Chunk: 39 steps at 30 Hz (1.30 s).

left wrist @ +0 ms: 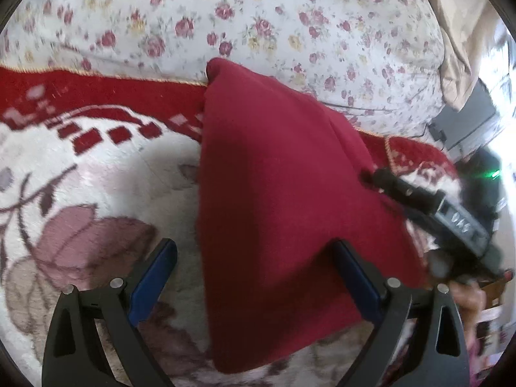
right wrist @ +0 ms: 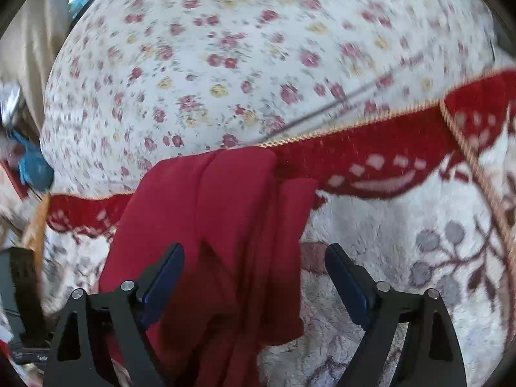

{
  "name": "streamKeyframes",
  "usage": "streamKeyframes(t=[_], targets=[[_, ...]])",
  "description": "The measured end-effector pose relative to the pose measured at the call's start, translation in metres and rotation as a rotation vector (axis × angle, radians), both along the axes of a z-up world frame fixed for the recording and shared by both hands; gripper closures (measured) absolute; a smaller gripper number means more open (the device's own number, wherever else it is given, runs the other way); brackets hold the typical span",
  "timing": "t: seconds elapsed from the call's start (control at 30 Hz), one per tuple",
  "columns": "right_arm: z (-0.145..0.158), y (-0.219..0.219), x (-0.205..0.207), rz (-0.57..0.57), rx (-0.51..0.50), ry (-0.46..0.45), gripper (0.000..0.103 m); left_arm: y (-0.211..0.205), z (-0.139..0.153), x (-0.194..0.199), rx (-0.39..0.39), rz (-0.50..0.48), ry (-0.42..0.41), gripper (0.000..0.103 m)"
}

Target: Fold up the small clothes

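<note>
In the left wrist view, a plush blanket with a cream field, a dark red border and big faded flowers covers the left and bottom of the picture. Behind it a white sheet printed with small red and yellow roses spreads across the top. The left gripper points down at the blanket with its blue-padded jaws spread wide; its left finger is over bare cream pile, and its right finger lies against the dark red garment. The garment runs from the blanket's gold-corded edge down through the middle of the picture, and its lower part lies between the open fingers without being pinched. To the right, the right gripper reaches in from the lower right, its dark tip touching the garment's right edge. From this side its jaws cannot be read. A beige cloth hangs at the far right.

In the right wrist view, a blue object sits blurred at the far left edge. The garment lies in long loose folds from the blanket's red border down to the bottom of the picture. The right gripper has its jaws wide apart; the garment passes between them, close beside the left finger and clear of the right finger, so nothing is clamped. Cream blanket with grey leaves fills the right.
</note>
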State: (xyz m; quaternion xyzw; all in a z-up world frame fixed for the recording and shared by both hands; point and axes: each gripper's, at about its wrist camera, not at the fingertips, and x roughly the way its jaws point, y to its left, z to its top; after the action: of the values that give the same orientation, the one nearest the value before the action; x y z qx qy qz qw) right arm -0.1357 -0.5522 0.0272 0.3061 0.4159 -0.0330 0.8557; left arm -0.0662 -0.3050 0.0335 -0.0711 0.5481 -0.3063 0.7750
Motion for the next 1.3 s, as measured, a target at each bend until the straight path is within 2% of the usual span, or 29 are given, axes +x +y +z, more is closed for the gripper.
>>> streamKeyframes(t=[0.1,0.17,0.2,0.27,0.33,0.37,0.4,0.43,0.47,0.5,0.6,0.73,0.87,0.97,1.0,1.07,1.13,1.2,1.3], targets=[[-0.02,-0.009,0.007,-0.014,0.079,0.017,0.009,-0.001,-0.003,0.01,-0.009,0.004,0.018,0.006],[-0.029,-0.007,0.014,0.025,0.152,-0.002,0.009,-0.006,-0.007,0.018,-0.006,-0.015,0.032,0.004],[-0.03,-0.003,0.018,0.045,0.161,-0.012,0.008,-0.008,-0.009,0.021,-0.01,-0.025,0.038,0.003],[-0.028,0.008,0.023,0.076,0.096,-0.024,0.008,-0.013,-0.01,0.026,-0.014,-0.049,0.037,0.003],[-0.028,0.015,0.027,0.099,0.071,-0.026,0.016,-0.019,-0.011,0.029,-0.011,-0.074,0.033,0.003],[-0.028,0.015,0.026,0.112,0.08,-0.036,0.029,-0.02,-0.012,0.03,-0.014,-0.077,0.026,0.003],[-0.028,0.015,0.026,0.12,0.097,-0.038,0.033,-0.022,-0.011,0.029,-0.02,-0.079,0.016,0.009],[-0.027,0.016,0.026,0.117,0.092,-0.036,0.036,-0.025,-0.009,0.026,-0.037,-0.098,0.02,0.026],[-0.023,0.017,0.026,0.12,0.084,-0.04,0.045,-0.027,-0.007,0.025,-0.035,-0.103,0.021,0.027],[-0.022,0.017,0.025,0.117,0.083,-0.044,0.051,-0.028,-0.003,0.022,-0.024,-0.099,0.006,0.032],[-0.009,0.021,0.02,0.109,0.109,-0.069,0.059,-0.025,0.015,0.012,-0.005,-0.109,-0.017,0.048],[0.012,0.038,0.012,0.173,0.209,-0.106,0.059,-0.002,0.048,-0.008,-0.011,-0.115,-0.021,0.05],[0.018,0.075,-0.002,0.265,0.275,-0.044,0.058,0.036,0.066,-0.037,0.058,-0.111,-0.041,0.05],[0.016,0.105,-0.009,0.285,0.127,0.083,0.046,0.059,0.05,-0.051,0.117,-0.041,-0.002,0.045],[0.024,0.11,-0.015,0.28,0.07,0.083,0.045,0.065,0.042,-0.055,0.141,-0.023,0.011,0.042],[0.043,0.112,-0.027,0.26,0.008,0.024,0.045,0.078,0.035,-0.063,0.141,0.03,0.001,0.036],[0.065,0.119,-0.039,0.263,-0.068,-0.055,0.044,0.086,0.039,-0.067,0.14,0.076,-0.025,0.025],[0.081,0.14,-0.044,0.359,-0.145,-0.115,0.045,0.09,0.044,-0.068,0.148,0.111,-0.06,0.02],[0.082,0.168,-0.049,0.477,-0.2,-0.134,0.046,0.092,0.053,-0.068,0.185,0.156,-0.146,0.017]])
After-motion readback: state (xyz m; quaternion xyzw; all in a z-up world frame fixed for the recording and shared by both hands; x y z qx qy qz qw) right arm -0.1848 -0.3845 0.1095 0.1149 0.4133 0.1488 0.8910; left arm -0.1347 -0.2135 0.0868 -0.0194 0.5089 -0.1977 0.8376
